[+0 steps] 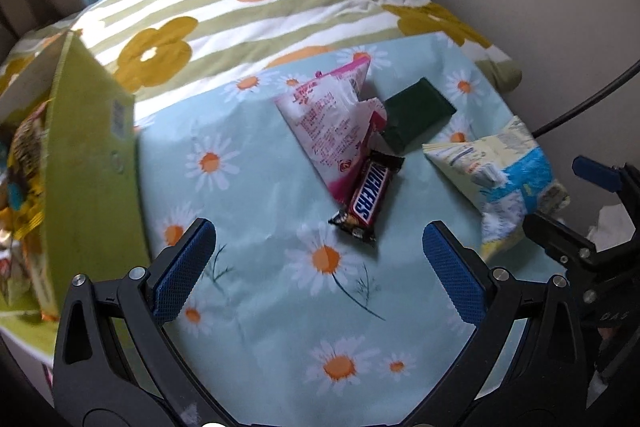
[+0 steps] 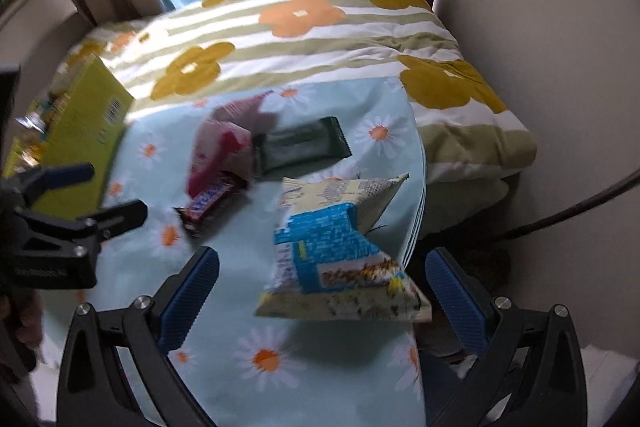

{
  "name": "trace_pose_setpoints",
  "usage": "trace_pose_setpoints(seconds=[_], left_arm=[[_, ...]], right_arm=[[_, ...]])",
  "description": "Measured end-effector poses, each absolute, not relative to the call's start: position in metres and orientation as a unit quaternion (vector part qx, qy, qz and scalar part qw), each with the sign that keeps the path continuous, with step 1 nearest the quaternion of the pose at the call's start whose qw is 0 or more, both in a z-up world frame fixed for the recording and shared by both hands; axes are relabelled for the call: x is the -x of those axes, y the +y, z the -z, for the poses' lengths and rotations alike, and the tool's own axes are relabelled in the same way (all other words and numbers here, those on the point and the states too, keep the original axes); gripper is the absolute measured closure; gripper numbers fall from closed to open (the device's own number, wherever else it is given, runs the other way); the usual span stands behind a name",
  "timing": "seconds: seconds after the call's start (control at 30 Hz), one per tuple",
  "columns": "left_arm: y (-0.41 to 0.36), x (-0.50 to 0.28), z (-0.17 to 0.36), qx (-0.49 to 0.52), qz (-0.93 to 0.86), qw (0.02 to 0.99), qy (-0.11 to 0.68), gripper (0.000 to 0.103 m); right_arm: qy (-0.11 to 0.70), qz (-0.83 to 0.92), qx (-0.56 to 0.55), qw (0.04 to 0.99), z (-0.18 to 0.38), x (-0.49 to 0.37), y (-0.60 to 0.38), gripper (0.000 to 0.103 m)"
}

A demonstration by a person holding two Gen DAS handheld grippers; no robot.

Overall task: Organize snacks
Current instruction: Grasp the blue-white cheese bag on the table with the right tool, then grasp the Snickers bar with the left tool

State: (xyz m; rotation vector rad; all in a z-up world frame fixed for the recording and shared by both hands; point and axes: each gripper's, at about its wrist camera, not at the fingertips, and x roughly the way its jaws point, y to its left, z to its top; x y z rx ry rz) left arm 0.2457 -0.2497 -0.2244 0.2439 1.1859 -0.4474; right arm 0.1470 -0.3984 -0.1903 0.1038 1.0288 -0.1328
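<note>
On the daisy-print cloth [image 1: 280, 327], four snacks remain loose: Snickers bar [image 1: 366, 199], pink packet [image 1: 328, 119], dark green bar [image 1: 420, 111], blue-yellow packet [image 2: 340, 259]. Green box [image 1: 96, 155] already holds several snacks. Left gripper [image 1: 320, 259] and right gripper [image 2: 320, 287] both spread, empty.

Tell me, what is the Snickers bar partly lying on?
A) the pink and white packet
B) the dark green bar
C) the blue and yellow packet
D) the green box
A: in the left view the Snickers bar has its upper end over the lower edge of the pink and white packet, apart from the other three.
</note>
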Motion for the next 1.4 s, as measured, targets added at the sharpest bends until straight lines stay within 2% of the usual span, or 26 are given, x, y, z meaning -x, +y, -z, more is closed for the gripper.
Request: trace_pose_setpoints(seconds=[0.1, 0.23, 0.33, 0.53, 0.67, 0.83, 0.93, 1.4], left_arm=[[-0.254, -0.252, 0.240, -0.123, 0.213, 0.790, 0.561, 0.000], [-0.258, -0.256, 0.257, -0.131, 0.224, 0.780, 0.569, 0.000], [-0.262, -0.257, 0.264, -0.135, 0.234, 0.778, 0.568, 0.000], [-0.272, -0.256, 0.276, -0.146, 0.255, 0.776, 0.558, 0.002], [-0.277, -0.253, 0.281, -0.157, 0.263, 0.778, 0.548, 0.009], [-0.283, -0.248, 0.288, -0.180, 0.271, 0.779, 0.536, 0.025], [-0.288, -0.245, 0.294, -0.192, 0.270, 0.779, 0.533, 0.026], [-0.307, -0.243, 0.293, -0.203, 0.293, 0.777, 0.519, 0.055]], right_arm=[[0.500, 0.071, -0.019, 0.863, 0.205, -0.158, -0.396, 0.002], [0.514, 0.073, 0.008, 0.855, 0.221, -0.169, -0.393, 0.019], [0.524, 0.075, 0.018, 0.848, 0.234, -0.175, -0.393, 0.024], [0.519, 0.079, 0.017, 0.851, 0.243, -0.180, -0.395, 0.025], [0.515, 0.078, 0.026, 0.853, 0.247, -0.182, -0.393, 0.029], [0.510, 0.072, 0.034, 0.856, 0.249, -0.181, -0.392, 0.046], [0.504, 0.071, 0.032, 0.860, 0.247, -0.178, -0.392, 0.047], [0.482, 0.071, -0.014, 0.873, 0.232, -0.170, -0.404, 0.047]])
